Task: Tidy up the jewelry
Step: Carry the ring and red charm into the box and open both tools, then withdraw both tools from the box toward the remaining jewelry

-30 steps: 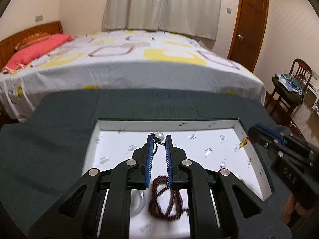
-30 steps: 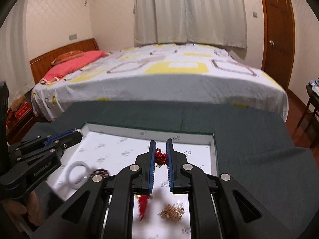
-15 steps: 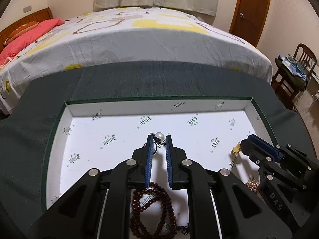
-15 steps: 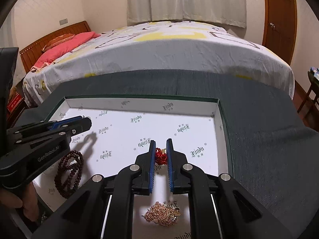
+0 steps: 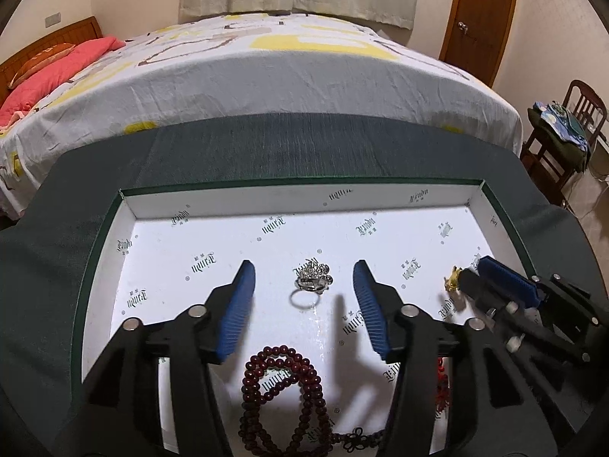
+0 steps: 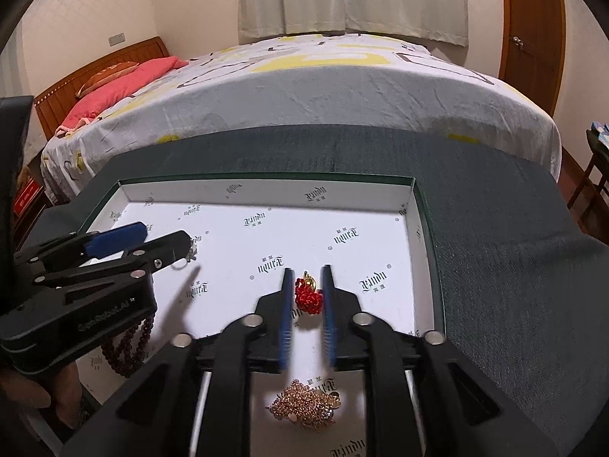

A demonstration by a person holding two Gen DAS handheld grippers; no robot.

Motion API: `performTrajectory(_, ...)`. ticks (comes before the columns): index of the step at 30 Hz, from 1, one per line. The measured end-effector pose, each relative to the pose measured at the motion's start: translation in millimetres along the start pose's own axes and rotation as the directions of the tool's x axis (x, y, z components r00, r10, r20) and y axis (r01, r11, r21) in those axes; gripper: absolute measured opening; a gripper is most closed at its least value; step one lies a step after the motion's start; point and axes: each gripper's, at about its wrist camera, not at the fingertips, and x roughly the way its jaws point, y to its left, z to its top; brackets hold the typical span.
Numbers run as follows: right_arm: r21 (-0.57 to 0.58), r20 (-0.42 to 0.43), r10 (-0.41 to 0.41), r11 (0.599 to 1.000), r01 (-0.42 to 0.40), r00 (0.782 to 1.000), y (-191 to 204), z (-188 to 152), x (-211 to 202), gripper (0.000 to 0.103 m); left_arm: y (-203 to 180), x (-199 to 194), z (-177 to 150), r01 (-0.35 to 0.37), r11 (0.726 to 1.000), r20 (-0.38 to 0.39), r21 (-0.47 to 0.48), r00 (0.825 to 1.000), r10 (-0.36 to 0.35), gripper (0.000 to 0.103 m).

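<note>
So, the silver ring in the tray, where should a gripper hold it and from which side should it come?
Take the ring by its ornate top, the bulkiest part. The thin band lies nearly flat on the tray, offering little to pinch. Coming from above, fingers either side of the ornament, looks best. The left gripper, whose jaws have just been opening, already straddles it without touching.

I count one white tray (image 5: pixel 293 205) on my desk (image 5: pixel 266 148). In it lie one silver ring (image 5: pixel 311 281), one string of dark red beads (image 5: pixel 283 381), one red ornament (image 6: pixel 308 297) and one gold-coloured chain heap (image 6: pixel 304 405). I have two tools: the left (image 5: pixel 304 278) and the right (image 6: pixel 307 278). Beyond stand one bed (image 5: pixel 266 72), one door (image 5: pixel 483 15) and one chair (image 5: pixel 563 133).
</note>
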Motion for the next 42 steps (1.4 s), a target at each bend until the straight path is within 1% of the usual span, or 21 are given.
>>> performTrajectory(1,0.003,0.014,-0.002,1.0,0.002,1.0,0.0,-0.2,-3.0,0.049,0.1,-0.8,0.0,0.001,1.0,0.003,0.002,1.0,-0.001,0.06)
performTrajectory(4,-0.007,0.022,-0.003,1.0,0.003,1.0,1.8,0.2,-6.3,0.049,-1.3,-2.6,0.0,-0.007,1.0,0.012,0.012,1.0,0.006,0.063)
performTrajectory(8,-0.004,0.032,-0.003,1.0,0.004,0.999,2.3,1.1,-10.9,0.05,-1.9,-8.2,0.2,-0.016,1.0,0.032,0.014,0.999,0.015,0.071)
performTrajectory(11,-0.002,0.043,-0.006,1.0,0.006,0.999,2.4,1.6,-17.2,0.05,-0.8,-18.2,0.3,-0.02,1.0,0.055,0.014,0.998,0.019,0.076)
performTrajectory(13,0.002,0.057,-0.007,1.0,0.007,0.998,2.6,1.7,-25.1,0.052,0.5,-30.0,-0.3,-0.021,1.0,0.078,0.012,0.997,0.02,0.078)
performTrajectory(15,0.004,0.074,-0.01,1.0,0.01,0.997,3.0,2.1,-34.1,0.055,3.5,-42.6,-1.1,-0.023,1.0,0.098,0.011,0.995,0.022,0.079)
performTrajectory(19,0.007,0.108,-0.018,1.0,0.017,0.994,4.3,0.3,-55.3,0.057,13.7,-72.4,-5.7,-0.027,1.0,0.136,-0.001,0.99,0.027,0.08)
performTrajectory(23,0.018,0.143,-0.034,0.999,0.032,0.989,5.1,-1.8,-78.9,0.059,32.4,-104.8,-14.8,-0.041,0.999,0.168,-0.03,0.985,0.046,0.08)
performTrajectory(27,0.012,0.168,-0.039,0.999,0.038,0.985,9.6,-7.3,-99.7,0.06,53.7,-132.6,-26.8,-0.068,0.996,0.191,-0.065,0.978,0.079,0.08)
performTrajectory(28,0.008,0.172,-0.043,0.999,0.042,0.984,10.8,-10.7,-105.0,0.06,59.2,-139.7,-31.9,-0.084,0.994,0.197,-0.073,0.976,0.097,0.08)
performTrajectory(31,0.011,0.171,-0.05,0.999,0.049,0.984,10.8,-21.8,-116.2,0.06,70.3,-151.6,-44.7,-0.104,0.991,0.189,-0.087,0.975,0.119,0.08)
performTrajectory(36,0.029,0.156,-0.071,0.997,0.068,0.985,5.1,-49.8,-132.5,0.06,82.2,-163.7,-72.5,-0.114,0.984,0.162,-0.135,0.978,0.135,0.08)
performTrajectory(42,0.065,0.108,-0.098,0.994,0.091,0.989,-9.5,-89.2,-142.2,0.06,87.2,-157.1,-114.4,-0.123,0.977,0.081,-0.174,0.987,0.139,0.078)
